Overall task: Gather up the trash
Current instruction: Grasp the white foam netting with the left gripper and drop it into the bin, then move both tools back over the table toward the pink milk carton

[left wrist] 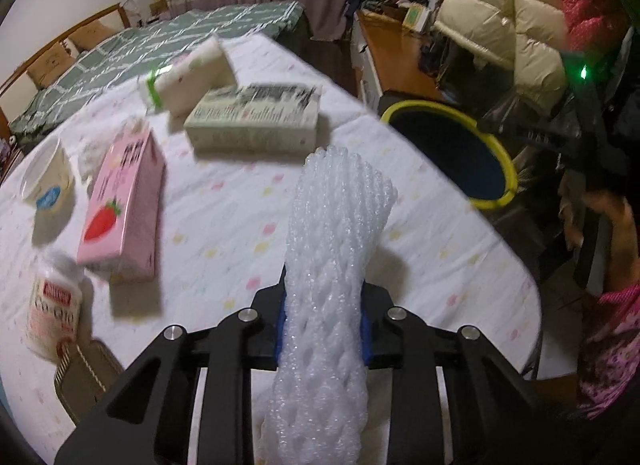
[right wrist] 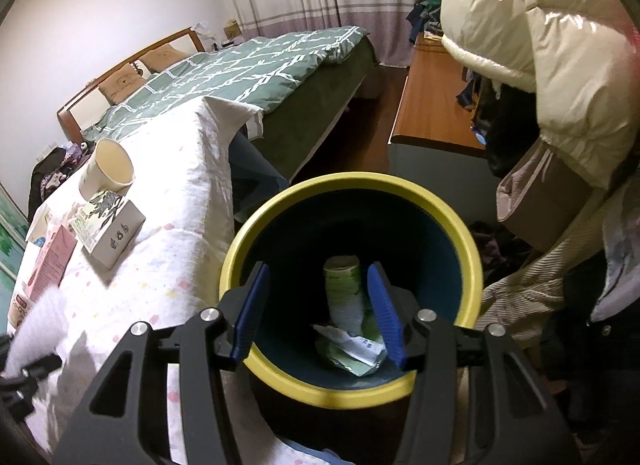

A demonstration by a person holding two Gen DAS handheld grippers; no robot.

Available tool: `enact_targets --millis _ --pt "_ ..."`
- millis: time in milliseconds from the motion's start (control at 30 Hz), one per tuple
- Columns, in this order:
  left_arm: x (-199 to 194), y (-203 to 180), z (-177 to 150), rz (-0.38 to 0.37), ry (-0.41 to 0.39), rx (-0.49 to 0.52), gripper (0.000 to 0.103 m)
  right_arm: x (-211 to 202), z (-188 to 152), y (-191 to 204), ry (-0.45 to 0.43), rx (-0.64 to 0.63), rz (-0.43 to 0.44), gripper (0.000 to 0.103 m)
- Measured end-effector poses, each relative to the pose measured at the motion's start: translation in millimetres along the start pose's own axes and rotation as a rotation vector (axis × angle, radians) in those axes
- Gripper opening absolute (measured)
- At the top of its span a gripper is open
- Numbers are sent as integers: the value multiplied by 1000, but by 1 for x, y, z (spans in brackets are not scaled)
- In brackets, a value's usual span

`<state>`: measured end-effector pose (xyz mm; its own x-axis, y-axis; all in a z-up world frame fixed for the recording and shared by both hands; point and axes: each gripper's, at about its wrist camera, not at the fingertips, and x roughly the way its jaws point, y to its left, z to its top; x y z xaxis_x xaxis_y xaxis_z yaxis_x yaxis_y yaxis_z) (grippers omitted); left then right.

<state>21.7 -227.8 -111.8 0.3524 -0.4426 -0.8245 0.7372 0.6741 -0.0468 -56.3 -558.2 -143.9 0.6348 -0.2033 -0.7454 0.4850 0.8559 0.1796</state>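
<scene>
Left tongs [left wrist: 322,329] clamped on foam net [left wrist: 332,249], pads mostly hidden. Right tongs [right wrist: 316,313] apart over bin [right wrist: 240,249], contents murky.

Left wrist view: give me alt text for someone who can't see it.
The left gripper is shut on a white foam net sleeve above a cloth-covered table. A pink strawberry carton, boxes and a cup lie beyond; a yellow-rimmed bin stands at right.

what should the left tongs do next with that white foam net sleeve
Probably carry it toward the yellow-rimmed dark bin and let go there. The left tongs look pinched on the white foam net sleeve, which is squeezed at the pads, while the bin sits off the table edge. The right tongs hang open over that bin, where crumpled paper trash already lies.
</scene>
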Motion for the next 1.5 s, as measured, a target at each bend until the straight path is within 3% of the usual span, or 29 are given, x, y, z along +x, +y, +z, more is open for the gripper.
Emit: enact_targets --millis 333,633,833,1000,1167,1333,1500 --pt "11 -59 71 -85 -48 115 26 -24 -6 -34 -30 9 -67 50" --pt "68 -134 130 -159 -5 200 26 -44 -19 -69 -43 48 -130 50" --pt "109 -165 151 -185 43 203 31 -45 -24 -85 -35 76 -149 53" --pt "131 -175 157 -154 40 196 40 -46 -26 -89 -28 86 -156 53" --pt "141 -173 162 -147 28 171 72 -48 -28 -90 -26 88 -161 53" --pt "131 -161 163 -160 3 143 77 -50 -28 -90 -24 85 -164 53" --pt "91 -137 156 -152 -56 112 81 -50 -27 -82 -20 75 -156 53"
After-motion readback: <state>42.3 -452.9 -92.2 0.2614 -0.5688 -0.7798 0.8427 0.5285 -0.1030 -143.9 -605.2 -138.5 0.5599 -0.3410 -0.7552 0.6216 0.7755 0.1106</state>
